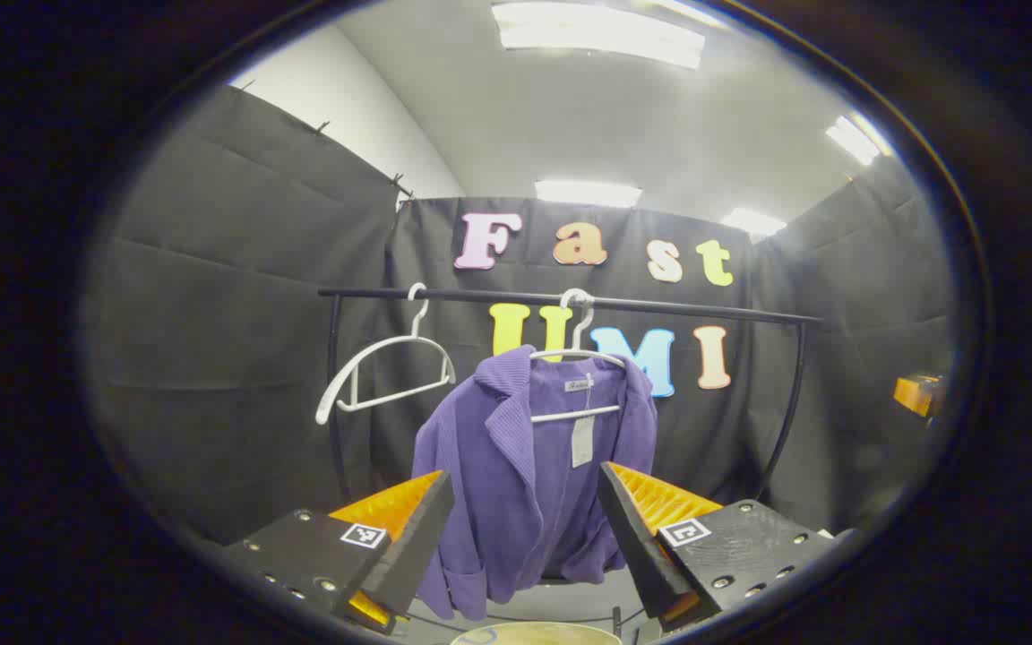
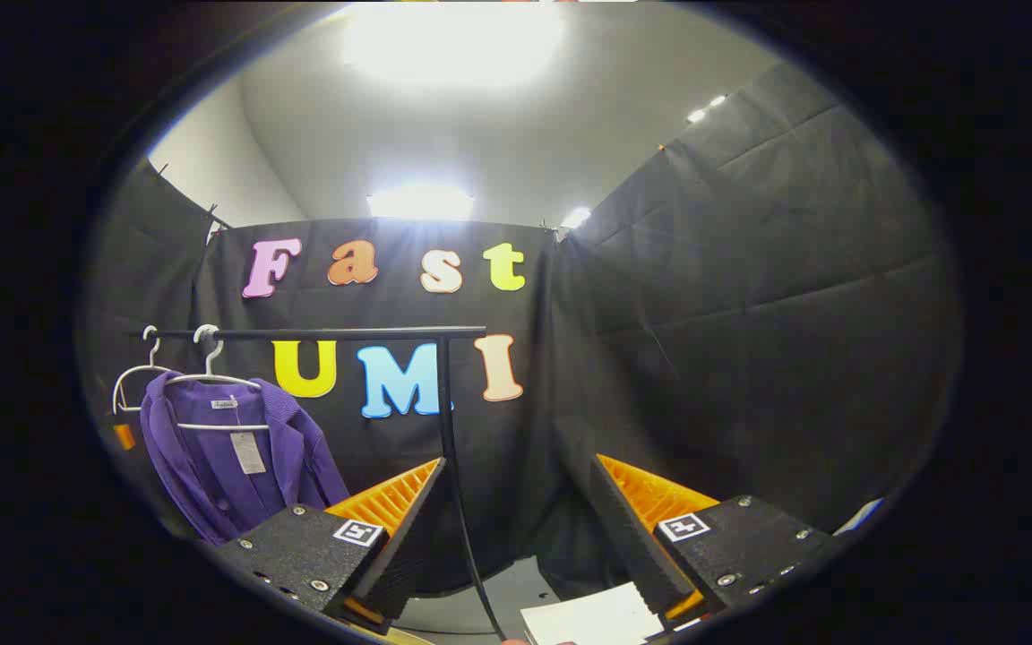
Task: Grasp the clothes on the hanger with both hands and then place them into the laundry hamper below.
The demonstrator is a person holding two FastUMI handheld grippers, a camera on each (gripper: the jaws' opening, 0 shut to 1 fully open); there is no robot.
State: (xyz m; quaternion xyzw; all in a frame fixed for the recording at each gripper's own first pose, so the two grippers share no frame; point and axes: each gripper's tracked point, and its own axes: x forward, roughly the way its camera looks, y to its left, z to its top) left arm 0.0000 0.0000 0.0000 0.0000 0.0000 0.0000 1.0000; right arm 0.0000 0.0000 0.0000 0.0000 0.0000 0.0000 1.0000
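Left gripper view. An empty white hanger (image 1: 386,363) hangs at the left end of a black rail (image 1: 570,302). To its right a purple jacket (image 1: 529,475) hangs on a second white hanger (image 1: 577,358) near the rail's middle, a paper tag (image 1: 582,439) dangling inside the collar. The jacket's lower hem is partly hidden behind the left gripper (image 1: 525,537), whose fingers stand wide apart, holding and touching nothing; the garment shows in the gap between them, farther off. At the bottom edge a pale curved rim (image 1: 538,634), cut off by the frame, lies below the jacket; whether it is the laundry hamper cannot be told. Open room lies to the right of the jacket along the rail. At the far right edge a small orange part (image 1: 917,394) shows, too little of it to identify.

Right gripper view. The same jacket (image 2: 234,461) hangs at the far left, its left side cut off by the view's edge. The rail (image 2: 319,333) ends at a black upright post (image 2: 449,430). The right gripper (image 2: 520,528) has its fingers spread wide, empty, well apart from the jacket. A white sheet (image 2: 592,618) lies at the bottom, partly cut off.
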